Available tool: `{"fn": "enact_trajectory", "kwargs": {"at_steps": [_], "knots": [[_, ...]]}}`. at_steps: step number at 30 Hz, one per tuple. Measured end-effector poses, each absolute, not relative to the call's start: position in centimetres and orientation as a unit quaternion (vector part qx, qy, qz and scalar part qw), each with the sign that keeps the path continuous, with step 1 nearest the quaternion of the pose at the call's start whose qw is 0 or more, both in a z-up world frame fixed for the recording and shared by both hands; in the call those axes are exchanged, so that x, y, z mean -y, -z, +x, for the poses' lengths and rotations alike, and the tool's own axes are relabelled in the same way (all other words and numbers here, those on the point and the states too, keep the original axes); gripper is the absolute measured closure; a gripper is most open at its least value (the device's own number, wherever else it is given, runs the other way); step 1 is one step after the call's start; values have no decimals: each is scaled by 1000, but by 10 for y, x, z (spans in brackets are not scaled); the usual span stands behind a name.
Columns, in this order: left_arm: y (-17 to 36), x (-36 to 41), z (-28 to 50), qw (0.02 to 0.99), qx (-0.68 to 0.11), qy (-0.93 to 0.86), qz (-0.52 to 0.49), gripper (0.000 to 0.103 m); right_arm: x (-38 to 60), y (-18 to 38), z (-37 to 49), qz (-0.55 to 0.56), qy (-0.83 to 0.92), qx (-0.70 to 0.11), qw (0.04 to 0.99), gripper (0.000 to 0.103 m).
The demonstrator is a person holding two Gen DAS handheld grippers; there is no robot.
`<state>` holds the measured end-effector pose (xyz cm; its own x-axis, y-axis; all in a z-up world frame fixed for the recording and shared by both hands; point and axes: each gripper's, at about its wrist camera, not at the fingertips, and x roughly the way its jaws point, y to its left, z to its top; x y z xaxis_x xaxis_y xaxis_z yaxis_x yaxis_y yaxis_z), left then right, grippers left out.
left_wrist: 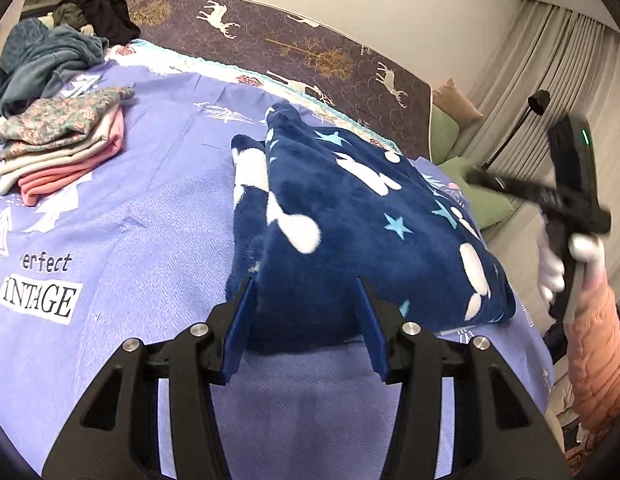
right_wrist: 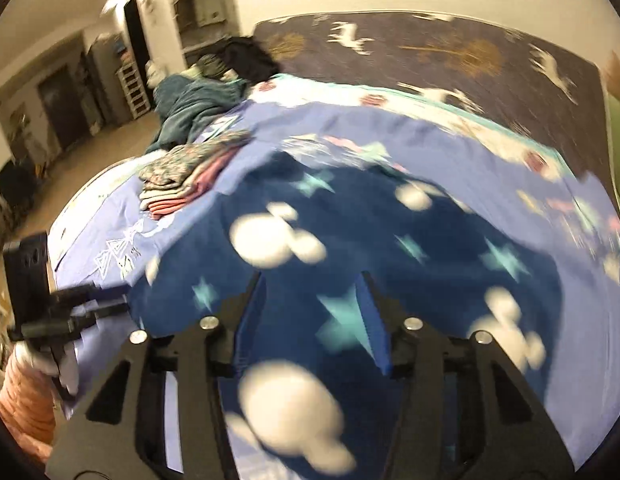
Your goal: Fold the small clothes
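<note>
Both grippers, left (left_wrist: 306, 280) and right (right_wrist: 310, 276), half-spread, gripping nothing. Fleece (left_wrist: 349, 216) lying bunched on the bed (left_wrist: 150, 220), just ahead of the left fingers (left_wrist: 246, 300), beneath the right. Best: pinch matching corners, lift evenly, fold flat, then onto stack (left_wrist: 58, 148).

Brightness: the left wrist view is evenly lit with cool, neutral colour; the right wrist view is warmer and yellower, its walls washed cream.
Shadows: soft and short; a faint dark patch lies on the bed sheet (left_wrist: 317, 408) between the left tongs (left_wrist: 308, 284).
Glare: small highlights on the metal pins of the tongs, none elsewhere.
Blur: the left wrist view is sharp, save the smeared right tongs (left_wrist: 479, 178) at its right side; the right wrist view is motion-smeared throughout, the navy blanket (right_wrist: 389, 240) losing its print edges.
Distortion: strong fisheye bending; the headboard (left_wrist: 310, 48) curves, and black vignette fills the corners.
</note>
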<state>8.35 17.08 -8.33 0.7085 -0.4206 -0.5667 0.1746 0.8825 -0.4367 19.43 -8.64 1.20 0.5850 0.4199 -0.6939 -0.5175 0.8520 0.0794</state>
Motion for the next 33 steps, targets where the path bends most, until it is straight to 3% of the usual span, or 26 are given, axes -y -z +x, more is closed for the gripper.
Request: {"fn": "enact_trajectory", "kwargs": {"at_steps": [12, 19, 20, 21, 22, 29, 32, 33], "knots": [[100, -180, 109, 874, -356, 238, -229, 53, -84, 36, 332, -148, -172, -440, 869, 55], [104, -181, 109, 868, -364, 248, -231, 71, -131, 74, 361, -242, -96, -462, 848, 49], [105, -182, 108, 867, -364, 248, -232, 75, -132, 79, 363, -252, -90, -459, 847, 61], [106, -184, 107, 866, -365, 249, -236, 87, -133, 82, 363, -257, -88, -456, 848, 92], [107, -187, 106, 864, -365, 250, -241, 94, -133, 83, 363, -256, -90, -453, 849, 91], [89, -208, 88, 873, -321, 264, -254, 97, -122, 16, 343, -145, -156, -365, 906, 93], [95, -205, 90, 880, -346, 235, -223, 98, -130, 26, 360, -161, -151, -386, 896, 90], [106, -204, 94, 877, -369, 218, -216, 98, -134, 45, 371, -176, -158, -419, 877, 83]]}}
